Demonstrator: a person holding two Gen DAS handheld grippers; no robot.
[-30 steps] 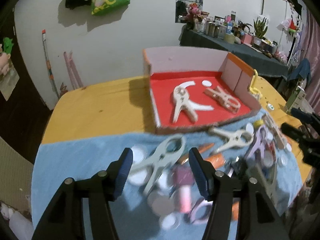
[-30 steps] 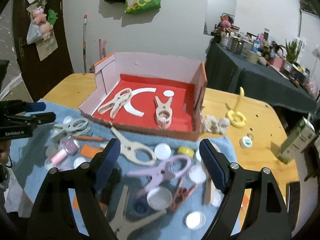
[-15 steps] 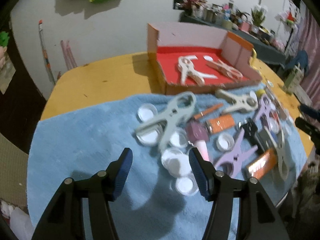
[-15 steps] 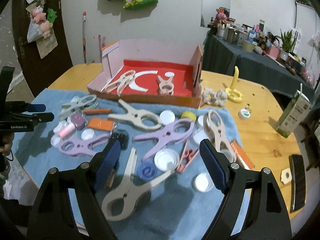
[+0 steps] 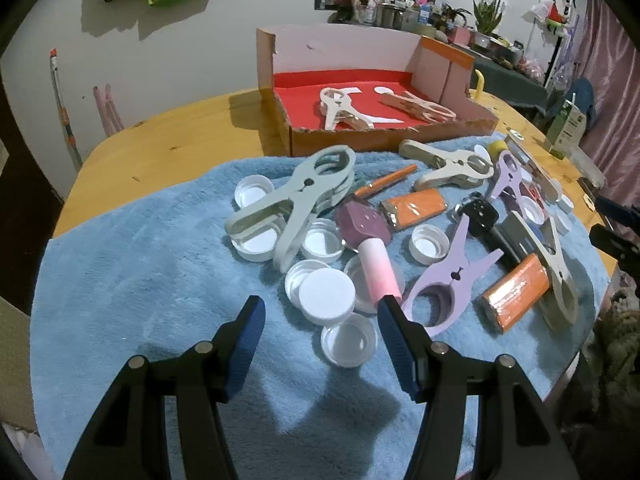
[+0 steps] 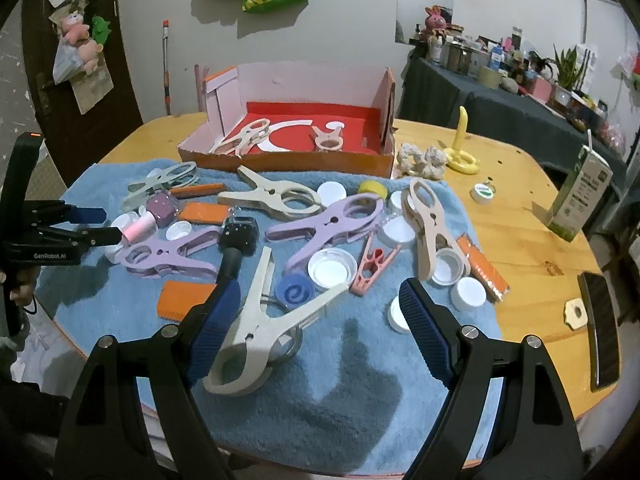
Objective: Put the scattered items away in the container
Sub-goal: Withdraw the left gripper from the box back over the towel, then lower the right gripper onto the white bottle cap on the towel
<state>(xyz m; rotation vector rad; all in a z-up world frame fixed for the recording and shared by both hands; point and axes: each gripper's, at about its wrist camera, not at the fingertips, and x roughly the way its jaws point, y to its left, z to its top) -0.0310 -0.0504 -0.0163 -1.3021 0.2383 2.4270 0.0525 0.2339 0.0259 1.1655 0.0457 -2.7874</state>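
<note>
A blue towel (image 6: 132, 304) is spread over a round wooden table (image 6: 520, 216). Many small things are scattered on the towel. At the far edge of the towel a cardboard box (image 6: 288, 162) with a red floor is set on the table. Two pale clips (image 5: 340, 110) are laid inside the box already.

The left gripper (image 5: 320, 326) is held low over the near side of the towel. Its jaws are spread wide and nothing is pinched between them. Just in front of it a pile of white caps (image 5: 326, 290) is seen, and one cap (image 5: 349, 340) lies right between the blue pads (image 5: 250, 330). A pink and purple bottle (image 5: 370, 248) is laid beside the caps. A grey-green clip (image 5: 304, 200) is resting on some caps farther back. A purple clip (image 5: 448, 280) and an orange block (image 5: 514, 298) are seen to the right.

The right gripper (image 6: 320, 320) is also held over the towel, with its jaws spread wide and nothing gripped. A big white clip (image 6: 264, 328) is lying just beside its left pad. A blue cap (image 6: 295, 289) and a white cap (image 6: 332, 268) are seen past it. A large purple clip (image 6: 332, 226), a small pink peg (image 6: 372, 264) and a beige clip (image 6: 430, 224) are spread farther out. A carton (image 6: 580, 200) is standing on the bare table at the right.
</note>
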